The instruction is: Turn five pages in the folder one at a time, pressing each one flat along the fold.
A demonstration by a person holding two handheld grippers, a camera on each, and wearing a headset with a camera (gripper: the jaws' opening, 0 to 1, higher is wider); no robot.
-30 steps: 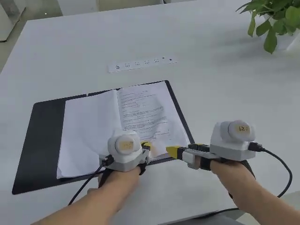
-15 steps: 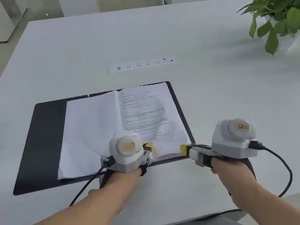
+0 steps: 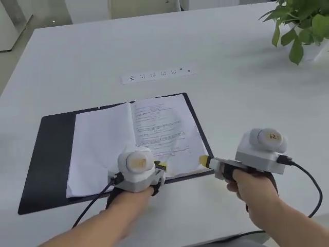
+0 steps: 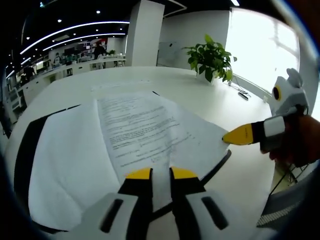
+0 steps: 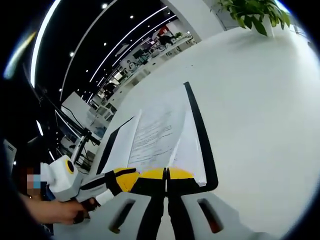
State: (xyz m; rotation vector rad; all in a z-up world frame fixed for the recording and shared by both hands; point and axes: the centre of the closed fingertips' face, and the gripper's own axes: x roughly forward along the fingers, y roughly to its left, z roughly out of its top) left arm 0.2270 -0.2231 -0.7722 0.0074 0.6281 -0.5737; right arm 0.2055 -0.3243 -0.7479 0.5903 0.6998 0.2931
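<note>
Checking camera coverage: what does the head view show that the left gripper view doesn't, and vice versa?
Head view: left forearm, and the folder edge to edge. Left gripper view: left gripper jaws slightly apart over the page, ceiling lights behind. Both: folder, page, right gripper with jaws together, plant.

Left gripper (image 4: 161, 173) with jaws slightly parted — right gripper (image 5: 166, 173) close beside, jaws together, tip toward it
</note>
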